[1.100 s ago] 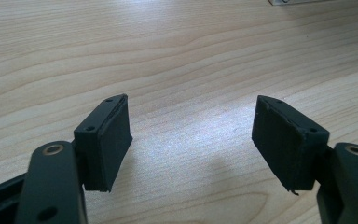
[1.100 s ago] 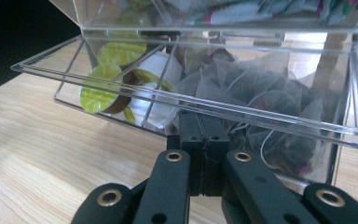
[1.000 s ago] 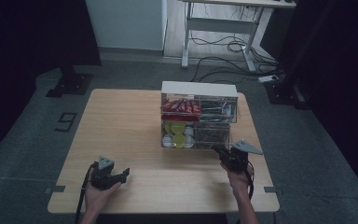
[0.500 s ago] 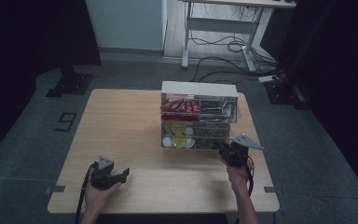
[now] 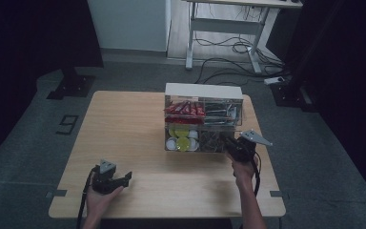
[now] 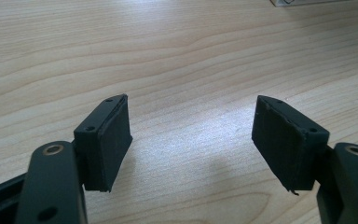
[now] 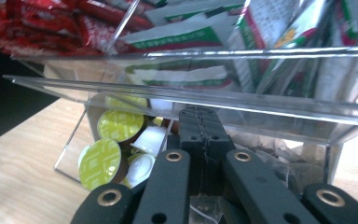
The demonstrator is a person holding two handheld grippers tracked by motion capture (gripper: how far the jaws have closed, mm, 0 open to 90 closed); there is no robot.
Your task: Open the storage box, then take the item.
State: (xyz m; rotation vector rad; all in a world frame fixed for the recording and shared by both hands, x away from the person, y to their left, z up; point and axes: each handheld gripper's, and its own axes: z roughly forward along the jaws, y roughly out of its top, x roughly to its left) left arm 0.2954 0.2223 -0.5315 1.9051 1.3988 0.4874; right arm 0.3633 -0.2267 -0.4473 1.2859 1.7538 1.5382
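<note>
Tea bags [image 7: 265,182] lie in the bottom right bin of the clear box [image 5: 203,120] on the table, soft, light and easy to tear, so the right gripper [image 7: 200,122], jaws pinched shut there, should pinch one gently by its paper edge.

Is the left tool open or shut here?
Open: the left tool shows a wide gap between its pads, with bare table between.
</note>
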